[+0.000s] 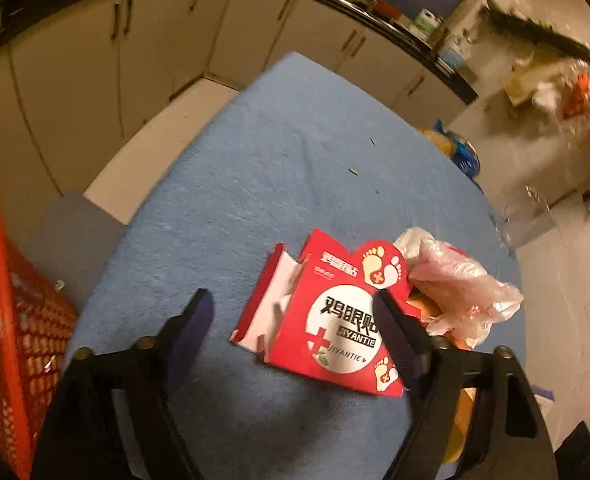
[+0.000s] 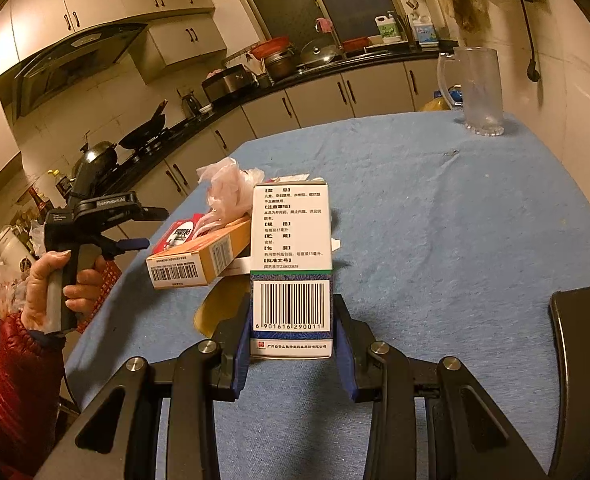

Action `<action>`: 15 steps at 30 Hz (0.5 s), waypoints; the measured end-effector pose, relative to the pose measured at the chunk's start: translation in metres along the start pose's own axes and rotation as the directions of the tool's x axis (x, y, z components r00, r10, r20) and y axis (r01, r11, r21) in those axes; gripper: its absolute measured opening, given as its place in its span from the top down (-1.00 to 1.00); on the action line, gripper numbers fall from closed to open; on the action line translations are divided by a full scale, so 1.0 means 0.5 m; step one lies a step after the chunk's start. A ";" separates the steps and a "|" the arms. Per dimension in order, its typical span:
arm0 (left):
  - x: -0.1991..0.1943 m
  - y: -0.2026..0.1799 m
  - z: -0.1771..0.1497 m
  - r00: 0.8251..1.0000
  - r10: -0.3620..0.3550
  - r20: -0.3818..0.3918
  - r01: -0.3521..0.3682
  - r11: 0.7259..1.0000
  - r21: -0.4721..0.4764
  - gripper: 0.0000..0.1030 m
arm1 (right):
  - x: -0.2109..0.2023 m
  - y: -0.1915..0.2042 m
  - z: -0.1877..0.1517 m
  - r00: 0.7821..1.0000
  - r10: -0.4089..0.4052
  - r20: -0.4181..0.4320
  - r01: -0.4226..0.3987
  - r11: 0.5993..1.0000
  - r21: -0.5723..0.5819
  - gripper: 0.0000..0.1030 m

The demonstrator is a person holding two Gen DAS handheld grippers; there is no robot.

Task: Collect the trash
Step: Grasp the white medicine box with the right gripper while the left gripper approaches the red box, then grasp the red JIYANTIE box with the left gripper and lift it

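In the left wrist view my left gripper (image 1: 291,296) hangs open above the blue table (image 1: 255,160). A flattened red carton (image 1: 335,312) lies under it, untouched by the fingers. A crumpled pink plastic bag (image 1: 459,280) rests just right of the carton. My right gripper (image 2: 291,338) is shut on an upright white medicine box (image 2: 291,264) with a barcode facing me. Left of that box lie an orange box (image 2: 199,266), the red carton (image 2: 177,236) and the plastic bag (image 2: 225,188). A hand (image 2: 51,284) holds the left gripper (image 2: 151,228) at the table's left edge.
A red mesh basket (image 1: 11,300) stands low at the left beside the table. A clear glass mug (image 2: 475,92) stands on the far right corner. A dark chair back (image 2: 579,344) rises at the near right. Kitchen cabinets and a cluttered counter run behind.
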State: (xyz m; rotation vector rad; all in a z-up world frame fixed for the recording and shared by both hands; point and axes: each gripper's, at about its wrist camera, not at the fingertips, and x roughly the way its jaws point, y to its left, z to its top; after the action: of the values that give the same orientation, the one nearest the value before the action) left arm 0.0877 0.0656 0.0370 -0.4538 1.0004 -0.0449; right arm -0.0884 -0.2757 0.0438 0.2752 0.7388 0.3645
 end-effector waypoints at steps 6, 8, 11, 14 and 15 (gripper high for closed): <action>0.002 0.005 -0.005 0.995 0.098 0.015 -0.099 0.994 0.053 0.08 | 0.009 -0.004 0.002 1.000 0.012 -0.005 -0.012 1.000 0.006 0.24; 0.014 0.010 -0.006 0.994 0.105 0.002 -0.105 0.993 0.057 0.20 | 0.009 -0.002 0.002 1.000 0.016 -0.005 -0.016 1.000 0.003 0.24; 0.024 0.014 -0.012 0.994 0.111 -0.005 -0.110 0.991 0.081 0.28 | 0.010 -0.006 0.000 1.000 0.015 -0.007 -0.015 1.000 0.004 0.24; 0.035 0.011 -0.013 0.994 0.106 -0.003 -0.105 0.990 0.090 0.53 | 0.012 -0.009 -0.001 1.000 0.014 -0.011 -0.013 1.000 0.009 0.24; 0.038 0.010 -0.013 0.994 0.113 -0.002 -0.112 0.989 0.094 0.92 | 0.012 -0.008 -0.001 1.000 0.014 -0.011 -0.014 1.000 0.011 0.24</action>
State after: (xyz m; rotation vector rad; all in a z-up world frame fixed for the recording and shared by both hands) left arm 0.0922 0.0635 0.0168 -0.3112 1.0246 0.0079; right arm -0.0837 -0.2768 0.0380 0.2889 0.7503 0.3757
